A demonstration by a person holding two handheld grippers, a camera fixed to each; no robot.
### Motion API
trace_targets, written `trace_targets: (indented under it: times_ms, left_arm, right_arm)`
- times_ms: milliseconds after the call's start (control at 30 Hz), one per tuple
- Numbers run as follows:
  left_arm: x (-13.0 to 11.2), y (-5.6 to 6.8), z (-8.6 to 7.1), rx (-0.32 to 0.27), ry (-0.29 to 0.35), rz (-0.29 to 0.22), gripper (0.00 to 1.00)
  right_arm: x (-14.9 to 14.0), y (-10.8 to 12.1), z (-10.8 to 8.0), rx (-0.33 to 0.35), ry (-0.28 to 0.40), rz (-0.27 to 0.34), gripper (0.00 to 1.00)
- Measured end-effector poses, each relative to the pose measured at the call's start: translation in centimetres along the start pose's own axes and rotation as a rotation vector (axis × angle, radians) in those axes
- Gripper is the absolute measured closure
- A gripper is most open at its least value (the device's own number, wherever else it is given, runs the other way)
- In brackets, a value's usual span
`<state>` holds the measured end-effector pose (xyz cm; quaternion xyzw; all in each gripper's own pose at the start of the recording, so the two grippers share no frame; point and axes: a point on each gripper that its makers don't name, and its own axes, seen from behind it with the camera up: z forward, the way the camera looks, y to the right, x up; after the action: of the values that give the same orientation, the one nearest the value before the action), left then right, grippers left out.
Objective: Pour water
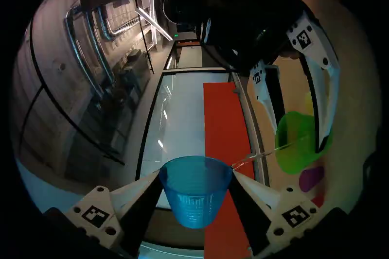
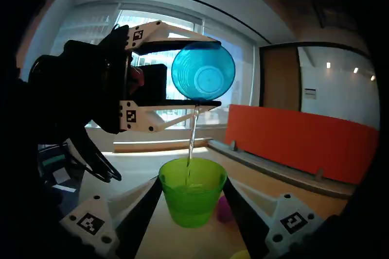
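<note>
My left gripper (image 1: 196,174) is shut on a translucent blue cup (image 1: 196,196). In the right gripper view that blue cup (image 2: 203,71) lies tipped on its side, high up, between the left gripper's white fingers (image 2: 165,33). A thin stream of water (image 2: 192,137) falls from its rim into the green cup (image 2: 192,198) directly below. My right gripper (image 2: 192,183) is shut on this upright green cup, which holds some water. In the left gripper view the green cup (image 1: 297,142) sits at the right with the water stream (image 1: 257,156) reaching it.
A pale wooden tabletop (image 2: 194,242) lies under the green cup, with a purple object (image 2: 224,209) and a yellow one (image 2: 240,254) on it. An orange panel (image 2: 301,137) runs along the table's far side. A dark-gloved hand (image 2: 73,94) holds the left gripper before bright windows.
</note>
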<state>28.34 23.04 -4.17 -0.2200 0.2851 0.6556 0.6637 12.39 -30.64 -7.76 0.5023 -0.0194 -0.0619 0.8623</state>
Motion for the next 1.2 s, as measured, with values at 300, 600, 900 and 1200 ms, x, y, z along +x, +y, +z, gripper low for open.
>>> trace_targets:
  times_ms: [300, 600, 900, 1200]
  left_arm:
    - [0.3, 0.9, 0.0, -0.014, 0.005, 0.014, 0.12]
    - [0.3, 1.2, 0.4, -0.028, 0.018, -0.015, 0.13]
    - [-0.3, 1.2, 0.8, -0.039, 0.024, -0.075, 0.13]
    - [-1.0, 2.0, 1.0, -0.067, 0.026, -0.365, 0.13]
  right_arm:
    - [-0.1, -0.1, 0.1, 0.002, 0.002, 0.004, 0.11]
    - [-0.4, 0.0, 0.2, 0.002, 0.002, 0.010, 0.11]
    - [-0.2, 0.1, 0.3, 0.001, 0.007, 0.013, 0.11]
    - [0.0, 0.7, 0.0, -0.011, 0.021, 0.019, 0.11]
